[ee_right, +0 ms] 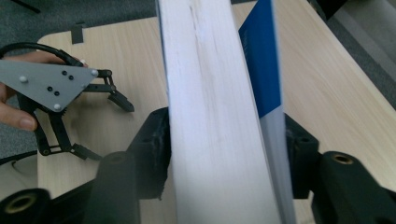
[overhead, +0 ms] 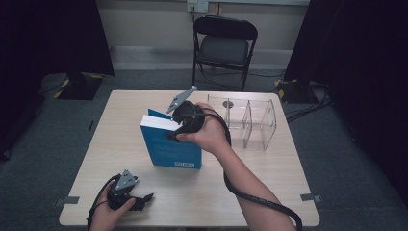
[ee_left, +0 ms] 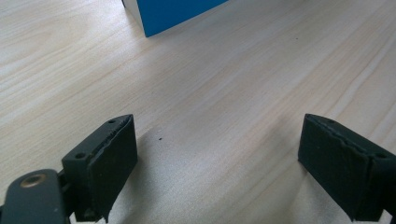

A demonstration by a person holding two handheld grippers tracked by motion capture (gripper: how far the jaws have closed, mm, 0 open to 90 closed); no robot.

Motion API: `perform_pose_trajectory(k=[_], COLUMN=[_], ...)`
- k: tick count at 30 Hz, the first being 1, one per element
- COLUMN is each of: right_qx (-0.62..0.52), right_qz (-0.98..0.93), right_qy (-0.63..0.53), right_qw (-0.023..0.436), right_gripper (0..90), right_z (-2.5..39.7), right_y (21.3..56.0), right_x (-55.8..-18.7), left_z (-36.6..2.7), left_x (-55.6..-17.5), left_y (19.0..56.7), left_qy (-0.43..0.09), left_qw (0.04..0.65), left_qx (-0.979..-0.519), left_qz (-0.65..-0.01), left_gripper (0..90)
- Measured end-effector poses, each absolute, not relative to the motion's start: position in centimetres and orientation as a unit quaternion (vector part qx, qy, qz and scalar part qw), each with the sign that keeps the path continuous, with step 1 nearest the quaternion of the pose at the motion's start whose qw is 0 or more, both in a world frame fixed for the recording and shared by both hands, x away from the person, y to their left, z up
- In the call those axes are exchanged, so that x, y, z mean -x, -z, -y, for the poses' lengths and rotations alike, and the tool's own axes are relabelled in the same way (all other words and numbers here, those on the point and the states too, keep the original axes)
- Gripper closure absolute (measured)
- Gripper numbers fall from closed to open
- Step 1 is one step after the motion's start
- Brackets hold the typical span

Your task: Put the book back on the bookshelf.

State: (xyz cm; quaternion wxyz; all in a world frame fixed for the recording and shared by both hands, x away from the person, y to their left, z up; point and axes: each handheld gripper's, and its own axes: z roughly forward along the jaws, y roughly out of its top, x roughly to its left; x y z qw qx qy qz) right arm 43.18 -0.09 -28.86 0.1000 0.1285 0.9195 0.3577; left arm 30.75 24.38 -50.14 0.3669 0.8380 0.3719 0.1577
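The person's right forearm reaches in from the bottom right of the high view, bent at the wrist so the hand curls over the top of the right gripper, which points down and toward the person's left. Its jaws are pinched on the top edge of the blue book, one jaw on each cover (the right gripper view shows the white page block squeezed between them, the blue cover on one side).

The book stands upright on the table near its middle, bottom edge touching the wood, long axis vertical or nearly so. Its front cover faces the person, its page edges face up, and it leans slightly.

The left hand rests low at the near left corner of the table, holding the left gripper close to the tabletop, pointing to the person's right. Its jaws are spread wide with nothing but bare wood between them, and a corner of the book shows farther off.

A clear acrylic divider rack stands on the far right part of the table, just beside the right hand.
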Motion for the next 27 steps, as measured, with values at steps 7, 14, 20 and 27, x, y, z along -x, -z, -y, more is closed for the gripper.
perform_pose_trajectory(k=[7, 14, 20, 27], right_qx=[-0.134, -0.135, -0.141, -0.148], right_qz=[-0.918, -0.919, -0.924, -0.923], right_qy=[-0.363, -0.359, -0.345, -0.346], right_qw=[0.091, 0.086, 0.091, 0.087], right_gripper=[42.9, 42.5, 41.9, 44.9], right_z=[0.6, 1.2, 1.8, 2.2], right_y=[29.3, 29.3, 29.7, 30.2], right_x=[-43.4, -43.5, -43.7, -43.9], left_z=[-24.4, -24.4, -24.4, -24.4], left_x=[-30.7, -30.7, -30.7, -30.7], left_y=[50.1, 50.1, 50.1, 50.1], left_qy=[-0.158, -0.158, -0.157, -0.158], left_qw=[0.367, 0.367, 0.367, 0.367], left_qx=[-0.838, -0.838, -0.838, -0.838], left_qz=[-0.372, -0.372, -0.372, -0.371], left_gripper=[11.5, 11.6, 11.6, 11.5])
